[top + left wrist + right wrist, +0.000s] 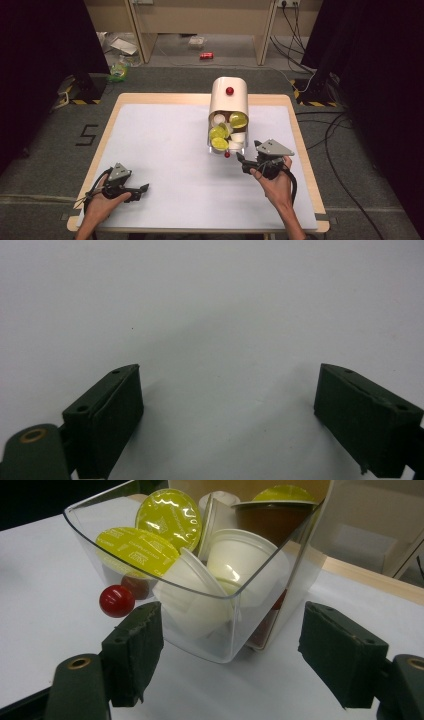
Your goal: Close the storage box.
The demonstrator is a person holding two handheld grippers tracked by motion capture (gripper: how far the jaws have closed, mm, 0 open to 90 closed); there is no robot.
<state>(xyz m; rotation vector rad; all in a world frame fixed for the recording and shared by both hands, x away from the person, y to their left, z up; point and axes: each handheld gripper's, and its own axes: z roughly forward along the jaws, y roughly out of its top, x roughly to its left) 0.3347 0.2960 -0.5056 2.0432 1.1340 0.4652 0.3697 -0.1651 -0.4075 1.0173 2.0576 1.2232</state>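
A clear plastic drawer [200,630] of yellow-lidded coffee capsules [169,511] stands pulled out of a cream dispenser [229,97]. Just before the drawer's red knob [116,600], the right gripper [230,660] is spread, pinching nothing. Well left of the drawer, the left gripper [227,415] rests spread on the white surface [165,150].

overhead table [165,150] view, close claw cameras

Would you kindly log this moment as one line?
left gripper: open, on table | right gripper: open, at clear drawer beside red knob | capsules inside
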